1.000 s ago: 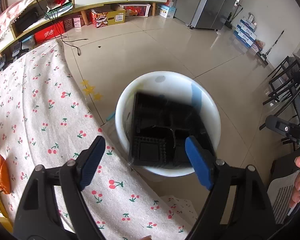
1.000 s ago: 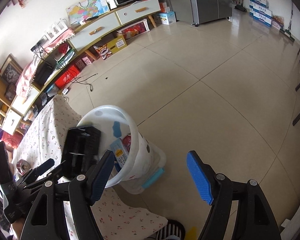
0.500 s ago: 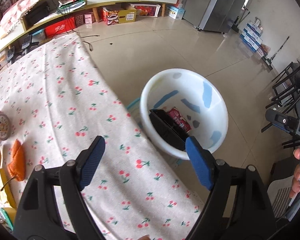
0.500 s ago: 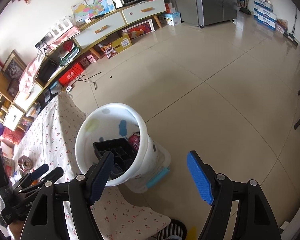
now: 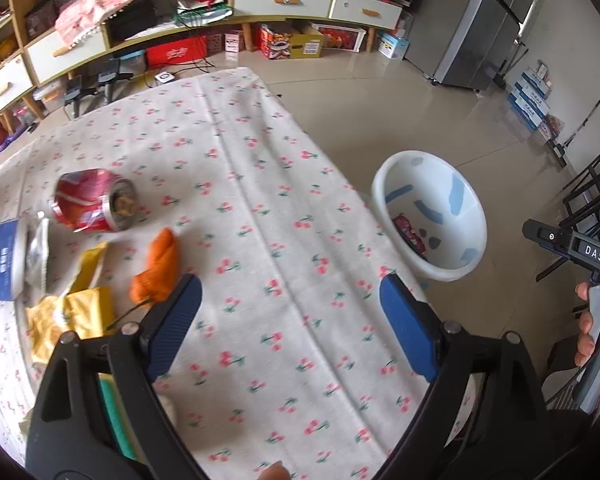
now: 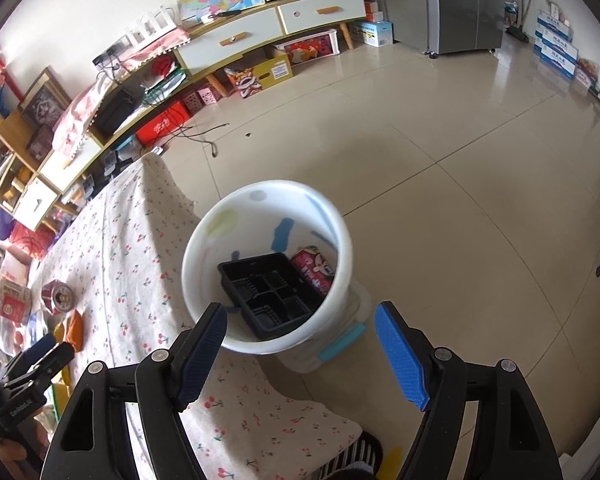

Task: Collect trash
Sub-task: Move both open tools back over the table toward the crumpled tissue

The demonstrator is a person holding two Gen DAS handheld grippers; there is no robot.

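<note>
A white bin [image 6: 340, 256] stands on the floor by the table's edge; it also shows in the left wrist view [image 5: 476, 216]. A black plastic tray [image 6: 272, 294] and a red wrapper [image 6: 314, 270] lie inside it. My left gripper [image 5: 290, 320] is open and empty over the cherry-print tablecloth [image 5: 260, 208]. To its left lie a crushed red can [image 5: 92, 206], an orange peel [image 5: 158, 268], a yellow wrapper [image 5: 68, 312] and a blue-white packet [image 5: 10, 258]. My right gripper [image 6: 300, 354] is open and empty, above the bin's near rim.
A green item [image 5: 116, 412] lies under the left gripper's left finger. A low cabinet [image 6: 260, 28] with boxes beneath lines the far wall. A grey fridge [image 6: 460, 4] stands at the back right. Black chairs [image 5: 592, 196] stand right of the bin. Tiled floor surrounds the bin.
The black tray dropped from my left gripper into the bin. My left gripper then swung left over the table, bringing the can and wrappers into view. My right gripper moved nearer the bin.
</note>
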